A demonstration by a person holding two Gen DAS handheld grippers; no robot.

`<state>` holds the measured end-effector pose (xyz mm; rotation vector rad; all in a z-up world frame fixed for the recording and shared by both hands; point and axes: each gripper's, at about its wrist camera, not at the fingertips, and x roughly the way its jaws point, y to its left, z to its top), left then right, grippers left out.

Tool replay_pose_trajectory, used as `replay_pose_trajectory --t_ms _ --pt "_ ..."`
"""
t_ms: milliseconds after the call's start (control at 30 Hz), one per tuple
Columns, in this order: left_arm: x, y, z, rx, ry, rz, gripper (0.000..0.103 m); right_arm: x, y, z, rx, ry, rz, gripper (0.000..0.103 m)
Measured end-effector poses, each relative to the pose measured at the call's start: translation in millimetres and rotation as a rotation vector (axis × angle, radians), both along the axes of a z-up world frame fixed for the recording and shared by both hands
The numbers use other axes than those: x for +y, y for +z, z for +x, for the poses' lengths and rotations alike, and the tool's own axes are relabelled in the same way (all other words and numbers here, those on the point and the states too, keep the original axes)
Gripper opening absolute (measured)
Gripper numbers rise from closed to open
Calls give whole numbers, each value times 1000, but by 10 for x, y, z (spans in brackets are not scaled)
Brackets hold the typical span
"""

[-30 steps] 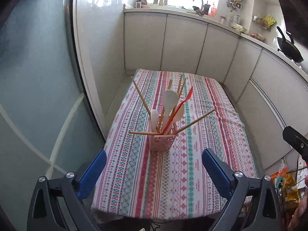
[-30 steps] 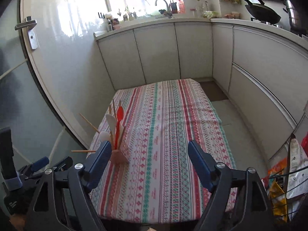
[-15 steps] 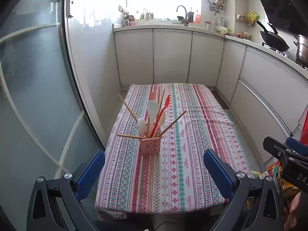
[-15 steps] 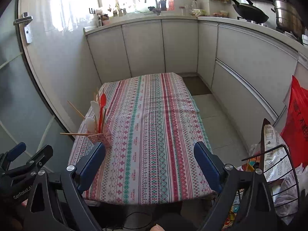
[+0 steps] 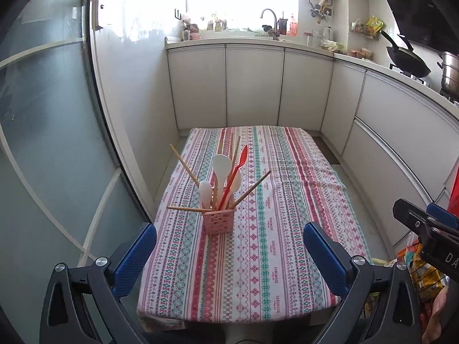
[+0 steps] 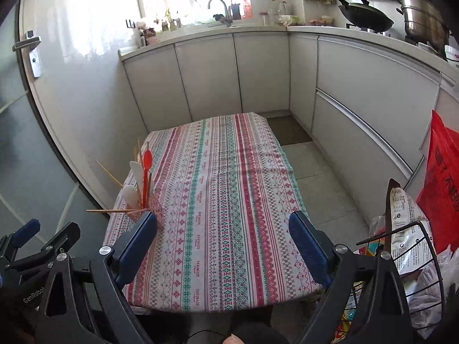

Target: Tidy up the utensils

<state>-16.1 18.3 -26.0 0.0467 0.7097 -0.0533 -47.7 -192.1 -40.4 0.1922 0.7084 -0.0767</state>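
We hold both the left gripper (image 5: pixel 229 246) and the right gripper (image 6: pixel 223 235) wide open and empty. The utensils (image 5: pixel 226 172) stand fanned in the pink basket (image 5: pixel 218 222) beyond the left jaws, so nothing looks left to sort.

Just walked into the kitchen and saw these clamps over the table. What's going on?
A person holds a gripper in each hand over a table with a striped cloth. The left gripper and right gripper are both open and empty. Chopsticks, white spoons and a red spoon all stand in the pink basket. Nothing is being touched.
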Motion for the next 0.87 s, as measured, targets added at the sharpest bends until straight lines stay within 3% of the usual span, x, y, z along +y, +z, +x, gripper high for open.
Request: replay_pose_trajectory --t_ms 867 --pt "26 -304 283 70 8 -10 103 61 -298 251 62 -7 -31 94"
